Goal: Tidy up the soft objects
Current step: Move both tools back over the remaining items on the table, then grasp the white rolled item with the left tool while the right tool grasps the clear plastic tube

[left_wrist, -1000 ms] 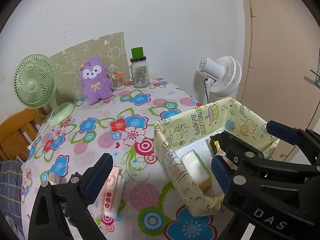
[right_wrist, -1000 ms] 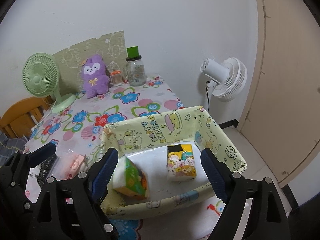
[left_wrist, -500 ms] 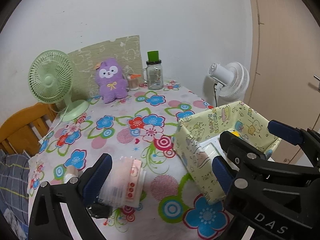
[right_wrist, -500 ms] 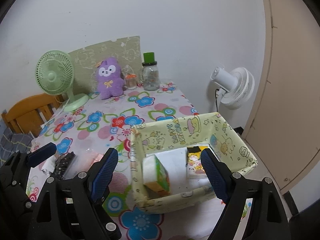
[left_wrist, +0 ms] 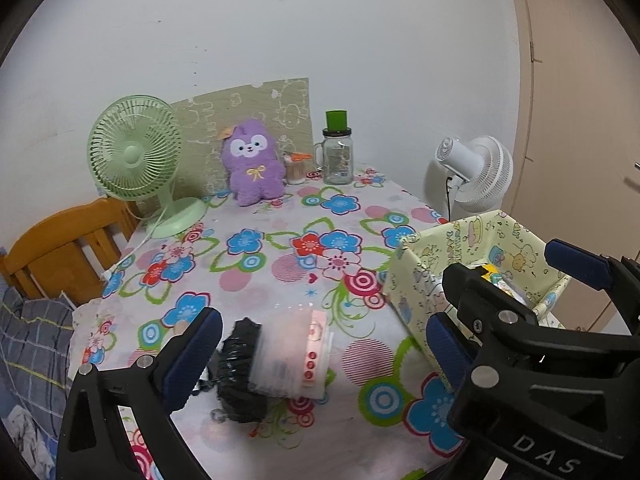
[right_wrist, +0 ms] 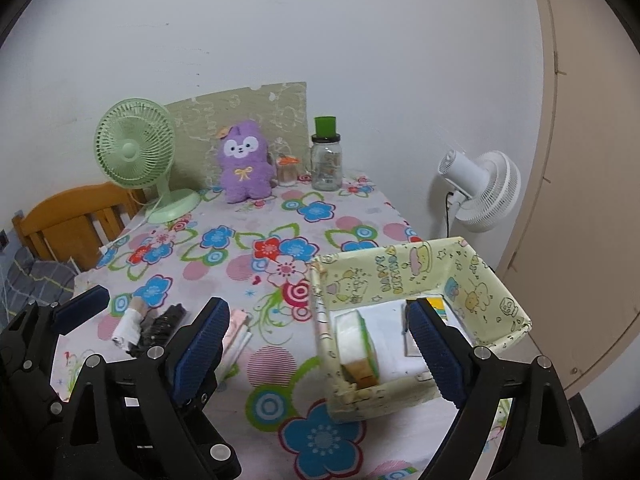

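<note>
Blue-padded left gripper (left_wrist: 320,350), jaws apart, frames a blurred clear packet (left_wrist: 290,350) overlapping a black bundle (left_wrist: 240,376). Right view: right gripper (right_wrist: 320,354) spread wide before the yellow cartoon-print fabric box (right_wrist: 404,276); its finger hides part of the contents.

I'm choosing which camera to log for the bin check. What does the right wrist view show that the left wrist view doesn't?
Only the right wrist view looks down into the yellow bin: a green-edged tissue pack stands near its left wall, and a white rolled item lies beside the dark bundle. Only the left wrist view shows the clear pink packet almost whole, overlapping that bundle. Both show the purple plush, green fan, jar, white fan, and both tools, left tool and right tool, open and empty.
</note>
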Demonstrator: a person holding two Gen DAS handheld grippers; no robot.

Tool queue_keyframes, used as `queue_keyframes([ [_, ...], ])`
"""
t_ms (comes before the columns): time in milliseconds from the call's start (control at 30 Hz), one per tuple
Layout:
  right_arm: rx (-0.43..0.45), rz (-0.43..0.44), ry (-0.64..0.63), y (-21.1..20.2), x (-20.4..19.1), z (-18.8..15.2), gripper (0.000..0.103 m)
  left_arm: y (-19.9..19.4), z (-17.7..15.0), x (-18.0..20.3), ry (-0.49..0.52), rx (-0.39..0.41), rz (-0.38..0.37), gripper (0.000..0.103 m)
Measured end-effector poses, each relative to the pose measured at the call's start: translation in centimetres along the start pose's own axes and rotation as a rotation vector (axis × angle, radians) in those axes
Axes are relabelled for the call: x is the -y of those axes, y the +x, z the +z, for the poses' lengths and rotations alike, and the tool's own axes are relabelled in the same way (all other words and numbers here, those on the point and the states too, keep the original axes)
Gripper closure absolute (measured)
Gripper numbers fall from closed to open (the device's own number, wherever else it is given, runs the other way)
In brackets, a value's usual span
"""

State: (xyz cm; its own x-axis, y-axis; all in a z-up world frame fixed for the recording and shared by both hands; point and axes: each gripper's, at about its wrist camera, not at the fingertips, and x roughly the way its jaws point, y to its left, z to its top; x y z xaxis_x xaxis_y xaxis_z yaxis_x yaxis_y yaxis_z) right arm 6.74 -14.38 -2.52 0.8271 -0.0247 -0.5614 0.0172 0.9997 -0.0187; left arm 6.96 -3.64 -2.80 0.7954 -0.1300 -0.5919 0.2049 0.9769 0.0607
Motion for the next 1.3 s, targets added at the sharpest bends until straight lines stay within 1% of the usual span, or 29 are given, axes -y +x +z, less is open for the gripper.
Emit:
queue_keyframes([
  [233, 0.004, 0.022, -0.009, -0.3, -1.8, -0.1, 0.009, -0.9, -0.4, -1.8, -0.012, 0.014, 0.021, 0.000],
  [467, -0.016, 0.057, -0.021, 0.1, -3.4, -0.5, 0.009, -1.1, -1.2, -3.3, -0.026, 0.001, 0.041, 0.000],
  [633, 0.011, 0.041, -0.048, 0.1, -4.9, -0.9, 0.009, -0.9, -1.7, -4.5, -0.043, -0.008, 0.040, 0.000],
  [800, 0.022, 0.062, -0.065, 0.6, -6.4, -1.3, 0.009, -0.6, -2.4, -5.7, -0.047, -0.004, 0.058, 0.000],
  [933, 0.005, 0.079, -0.071, 1.6, -7.5, -1.7, 0.009, -0.1, -3.0, -6.8, -0.058, -0.011, 0.060, 0.000],
  [1067, -0.038, 0.112, -0.073, 3.1, -8.4, -2.1, 0.009, 1.0, -3.7, -8.1, -0.080, -0.044, 0.063, 0.000],
  [1300, -0.069, 0.150, -0.081, 5.1, -9.8, -2.7, 0.010, 2.5, -4.5, -9.6, -0.091, -0.077, 0.074, 0.000],
])
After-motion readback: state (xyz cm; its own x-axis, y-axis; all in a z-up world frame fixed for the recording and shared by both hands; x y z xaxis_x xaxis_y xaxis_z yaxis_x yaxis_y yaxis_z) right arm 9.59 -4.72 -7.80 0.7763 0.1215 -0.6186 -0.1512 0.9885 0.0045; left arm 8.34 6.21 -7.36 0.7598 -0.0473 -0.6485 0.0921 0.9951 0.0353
